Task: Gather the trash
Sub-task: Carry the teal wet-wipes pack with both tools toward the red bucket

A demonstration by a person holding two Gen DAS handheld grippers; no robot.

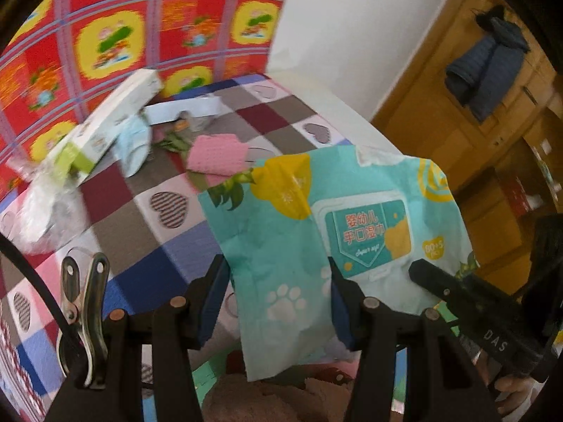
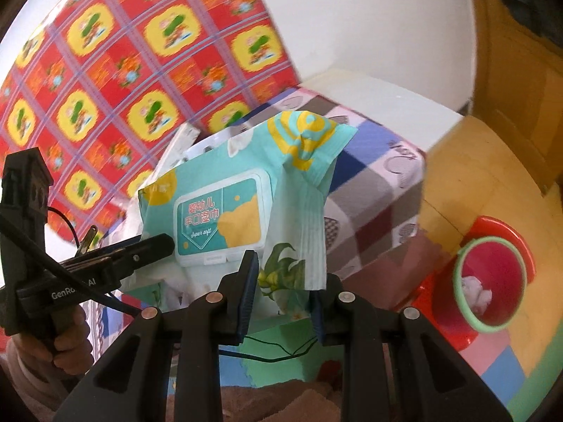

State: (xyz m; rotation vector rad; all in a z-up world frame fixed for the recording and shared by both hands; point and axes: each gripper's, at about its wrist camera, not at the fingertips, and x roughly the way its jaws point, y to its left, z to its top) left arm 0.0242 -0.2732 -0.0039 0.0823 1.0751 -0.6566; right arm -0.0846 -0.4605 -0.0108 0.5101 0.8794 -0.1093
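**Wet-wipes pack held in the air by both tongs**

The counter (image 1: 147, 246) has a checked cloth w/ hearts, and behind it hangs a red and yellow patterned sheet (image 1: 116, 31). On the yellow floor at the right stands a red bin w/ green rim (image 2: 492, 281); some white crumpled trash lies inside it.

The teal wet-wipes pack (image 1: 281, 232) is lifted above the counter edge, held between the two tools. The left tongs (image 1: 278, 299) are about half open and closed on the lower flat end of the pack, pads touching the film on both sides. The right tongs (image 2: 283, 295) are narrower and grip the crumpled side fold of the same pack (image 2: 225, 218).

More trash lies on the counter: a white and green box (image 1: 105, 126) tilted, clear plastic wrap (image 1: 49, 207) near the left edge, a pale blue wrapper (image 1: 135, 140), a pink cloth (image 1: 216, 154), and green leaf bits (image 1: 176, 144) beside it.
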